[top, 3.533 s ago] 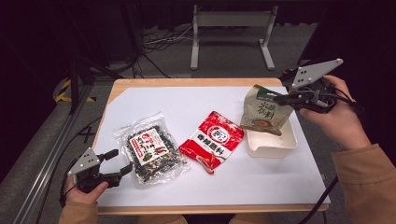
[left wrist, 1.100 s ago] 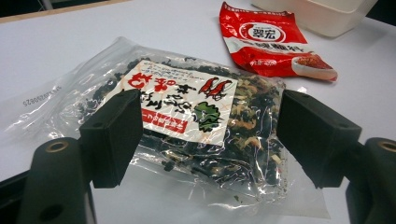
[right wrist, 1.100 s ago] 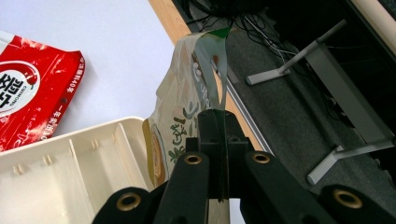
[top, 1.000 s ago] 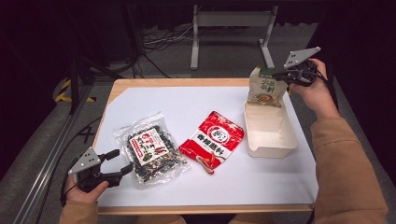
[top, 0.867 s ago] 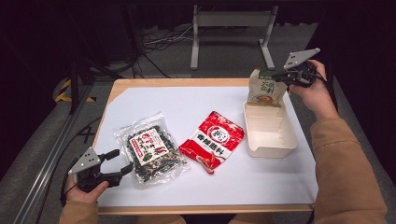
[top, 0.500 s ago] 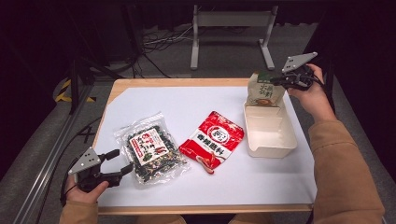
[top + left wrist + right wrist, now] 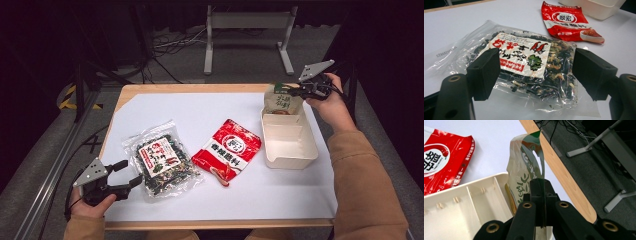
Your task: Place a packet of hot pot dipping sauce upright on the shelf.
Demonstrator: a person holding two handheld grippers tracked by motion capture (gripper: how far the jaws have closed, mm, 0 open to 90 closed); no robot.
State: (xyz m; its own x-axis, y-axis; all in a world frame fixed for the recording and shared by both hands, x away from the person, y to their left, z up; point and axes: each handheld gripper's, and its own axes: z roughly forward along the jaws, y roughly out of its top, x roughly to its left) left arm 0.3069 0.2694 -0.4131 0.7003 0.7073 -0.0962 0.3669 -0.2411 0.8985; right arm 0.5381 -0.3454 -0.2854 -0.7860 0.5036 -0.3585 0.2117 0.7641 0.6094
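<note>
At the table's far right corner, right gripper [image 7: 295,90] pinches the top edge of the green packet [image 7: 281,101] — packet hangs upright just behind the tray [image 7: 290,157]. Lower it straight, let the bottom touch down before releasing — avoid snagging the tray wall. Left gripper [image 7: 534,72] spread, idle by the seaweed bag [image 7: 524,65].

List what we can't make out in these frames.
- Green-and-beige pouch: high view, print too small to read; right gripper view, its lower part is hidden behind the right gripper.
- Seaweed packet: left gripper view, both ends covered by the left gripper's pads.
- White tray: right gripper view, cut off by the frame edge.
</note>
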